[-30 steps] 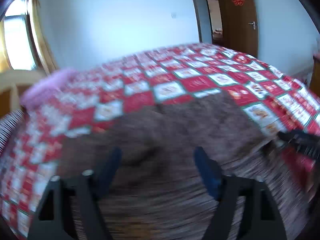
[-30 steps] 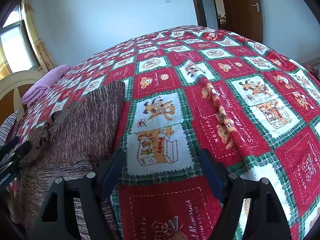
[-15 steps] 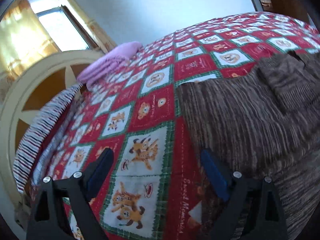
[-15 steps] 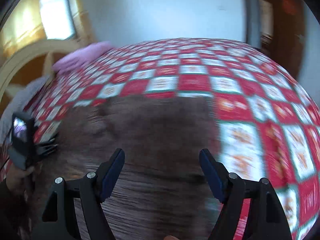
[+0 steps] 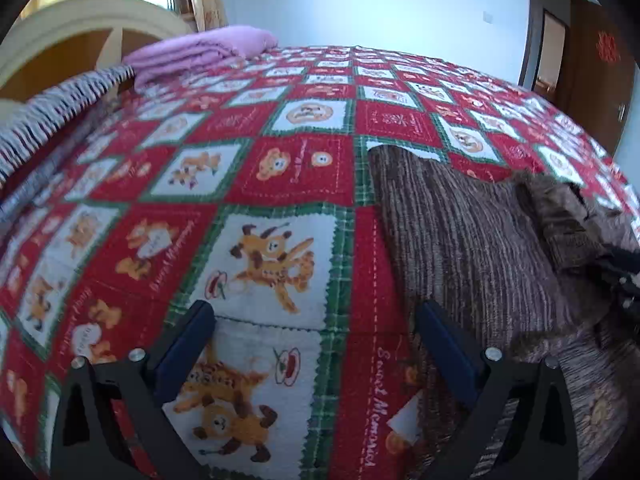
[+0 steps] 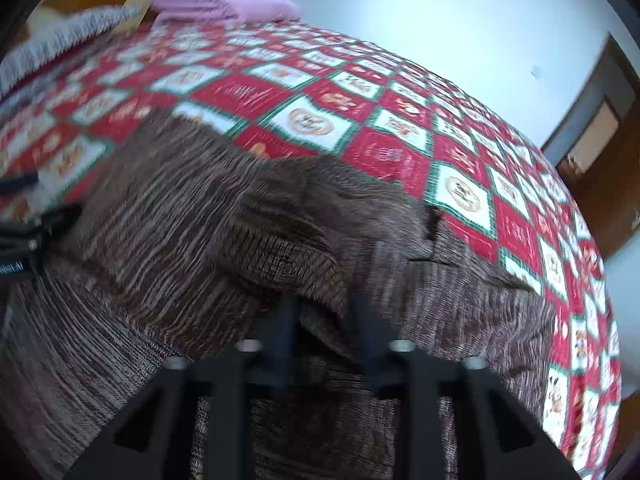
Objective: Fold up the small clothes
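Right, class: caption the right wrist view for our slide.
Right claw shut on brown striped knitted garment atop red patchwork quilt.

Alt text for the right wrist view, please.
The right gripper is shut on a raised fold of a brown striped knit garment lying on a red, white and green patchwork bedspread. A folded pink blanket sits at the far end.
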{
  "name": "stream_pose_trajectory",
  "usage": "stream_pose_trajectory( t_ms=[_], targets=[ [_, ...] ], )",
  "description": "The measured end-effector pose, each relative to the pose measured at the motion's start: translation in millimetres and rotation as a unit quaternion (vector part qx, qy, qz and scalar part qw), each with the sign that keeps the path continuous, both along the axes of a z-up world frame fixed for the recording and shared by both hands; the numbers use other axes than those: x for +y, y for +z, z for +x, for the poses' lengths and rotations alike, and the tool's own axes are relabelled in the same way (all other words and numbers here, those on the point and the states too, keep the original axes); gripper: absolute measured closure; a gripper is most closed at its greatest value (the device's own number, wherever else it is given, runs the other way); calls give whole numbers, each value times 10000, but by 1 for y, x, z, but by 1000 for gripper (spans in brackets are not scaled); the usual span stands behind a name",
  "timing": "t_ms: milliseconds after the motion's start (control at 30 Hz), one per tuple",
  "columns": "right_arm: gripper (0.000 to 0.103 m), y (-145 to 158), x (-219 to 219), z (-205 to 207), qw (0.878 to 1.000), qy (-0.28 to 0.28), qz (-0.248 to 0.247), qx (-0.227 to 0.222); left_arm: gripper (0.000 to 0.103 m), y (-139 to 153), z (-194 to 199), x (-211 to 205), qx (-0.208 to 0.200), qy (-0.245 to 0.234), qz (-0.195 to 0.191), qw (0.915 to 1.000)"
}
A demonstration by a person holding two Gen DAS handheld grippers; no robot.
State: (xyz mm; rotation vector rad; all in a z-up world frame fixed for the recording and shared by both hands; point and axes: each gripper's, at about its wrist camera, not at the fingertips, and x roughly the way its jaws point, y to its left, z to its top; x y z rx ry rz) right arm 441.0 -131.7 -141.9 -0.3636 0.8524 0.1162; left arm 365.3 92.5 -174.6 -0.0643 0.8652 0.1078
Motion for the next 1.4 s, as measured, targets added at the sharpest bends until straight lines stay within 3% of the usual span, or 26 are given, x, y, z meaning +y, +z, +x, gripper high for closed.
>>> stream_pose_trajectory(
  t_ms=[133,267,400,467,500,533,633,767,833,900,1000,1067,1167,1233,1300,1400],
  targets=[
    [98,25,-32,0,9936,-260,1085,199,0,-1,-3,-6,-33,-6,31,10000],
    [99,29,-62,7,9748,-702,2068,461,0,0,-3,-5,-40,-5,42,10000],
    [98,22,-85,14,9728,-1333,1884,196,0,1,-5,-6,-59,-3,127,9999],
    [68,20,-74,10,9765,-1080,1847,260,0,1,-5,-6,-68,0,138,9999],
    [22,20,-61,6,9806,-815,1754,321,0,0,-5,-6,-64,-1,125,9999],
    [11,20,-46,-1,9849,-557,1621,238,0,1,-5,-6,-61,-3,114,9999],
    [11,16,-5,-9,9961,-92,873,14,0,1,-5,-6,-64,-3,123,9999],
    [11,-3,38,2,9979,313,517,216,0,1,-5,-6,-70,-8,130,9999],
    [12,-11,43,17,9994,202,155,247,0,1,-6,-6,-71,-7,110,9999],
    [13,-11,19,36,9982,-550,-238,16,0,1,-6,-5,-68,-11,76,9999],
    [13,11,-52,44,9800,-1953,115,-379,0,1,-6,-4,-74,-8,29,10000],
    [13,17,-79,42,9745,-2206,197,-352,0,1,-6,-3,-70,-12,-7,10000],
    [16,21,-91,27,9784,-1981,557,-216,0,1,-6,-2,-67,-14,-46,10000],
    [36,22,-89,14,9808,-1527,1213,7,0,1,-6,-2,-71,-14,-50,10000],
    [46,17,-83,3,9753,-1175,1842,313,0,1,-6,-2,-67,-14,-56,10000],
    [48,7,-66,-11,9693,-756,2257,622,0,1,-6,-2,-75,-16,-63,10000]
  ],
)
